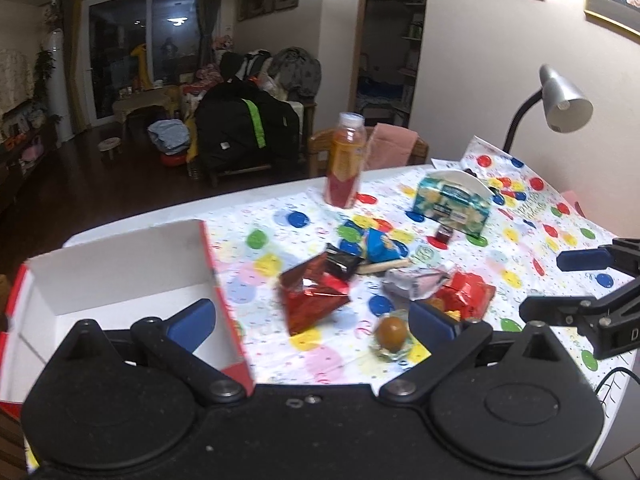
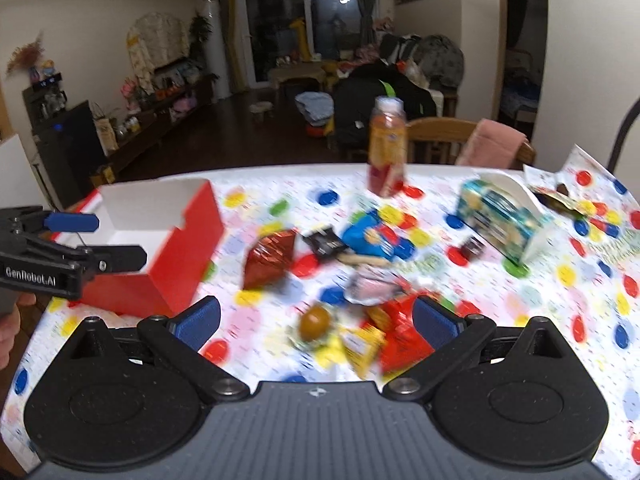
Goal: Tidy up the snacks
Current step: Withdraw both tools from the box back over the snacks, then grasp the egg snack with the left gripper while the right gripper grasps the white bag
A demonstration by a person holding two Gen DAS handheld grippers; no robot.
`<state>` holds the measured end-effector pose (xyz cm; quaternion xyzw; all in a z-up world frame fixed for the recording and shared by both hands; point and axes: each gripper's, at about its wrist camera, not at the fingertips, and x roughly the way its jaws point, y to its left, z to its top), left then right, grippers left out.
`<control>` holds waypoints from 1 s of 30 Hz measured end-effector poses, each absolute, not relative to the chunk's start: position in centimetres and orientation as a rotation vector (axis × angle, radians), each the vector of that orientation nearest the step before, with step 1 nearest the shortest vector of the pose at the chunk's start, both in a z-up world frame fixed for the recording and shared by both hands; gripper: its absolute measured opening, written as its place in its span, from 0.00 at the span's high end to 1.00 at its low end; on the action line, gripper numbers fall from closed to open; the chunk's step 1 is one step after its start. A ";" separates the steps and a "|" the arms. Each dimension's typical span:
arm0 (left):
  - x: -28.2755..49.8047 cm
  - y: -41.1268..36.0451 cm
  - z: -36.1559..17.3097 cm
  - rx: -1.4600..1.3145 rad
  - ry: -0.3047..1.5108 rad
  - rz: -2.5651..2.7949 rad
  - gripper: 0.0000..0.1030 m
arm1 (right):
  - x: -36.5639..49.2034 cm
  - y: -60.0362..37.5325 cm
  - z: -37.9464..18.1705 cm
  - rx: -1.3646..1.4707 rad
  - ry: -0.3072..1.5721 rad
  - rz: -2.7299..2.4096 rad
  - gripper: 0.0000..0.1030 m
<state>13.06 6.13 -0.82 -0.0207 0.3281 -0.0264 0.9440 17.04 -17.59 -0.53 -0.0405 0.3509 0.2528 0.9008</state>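
From the left wrist view, your left gripper (image 1: 312, 316) hovers above the near edge of the table (image 1: 168, 216), its jaws spread wide and holding nothing, touching nothing. The open red-and-white box (image 1: 120, 272) sits at about ten o'clock from the gripper, its mouth up and apparently empty, which looks like a deliberate spot: it is just beside the snack pile so each item needs only a short carry. The shiny red packet (image 1: 310, 300) lies straight ahead at twelve o'clock, the wrapped brown egg (image 1: 392, 332) at about one o'clock near your right fingertip, and the orange-red bag (image 1: 466, 296) past it at two o'clock. A juice bottle (image 1: 346, 160) stands upright far off at twelve, and your right gripper (image 1: 560, 284) shows at three o'clock, also spread. From the right wrist view, which is blurred, your right gripper (image 2: 316, 320) hangs over the spotted cloth with jaws wide apart and empty; the egg (image 2: 315, 322) sits between the fingers in the picture but lower down, and I cannot tell that anything touches it. The orange-red bag (image 2: 400, 340) lies at one o'clock, the red packet (image 2: 270, 258) at eleven, the blue packet (image 2: 370, 236) at twelve, the box (image 2: 160, 248) at ten o'clock, with your left gripper (image 2: 112, 240) over it, open.
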 end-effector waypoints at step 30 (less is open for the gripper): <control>23.2 -2.4 -12.6 -0.023 0.919 -0.065 0.16 | 20.0 -19.1 -13.5 -0.440 0.927 0.822 0.02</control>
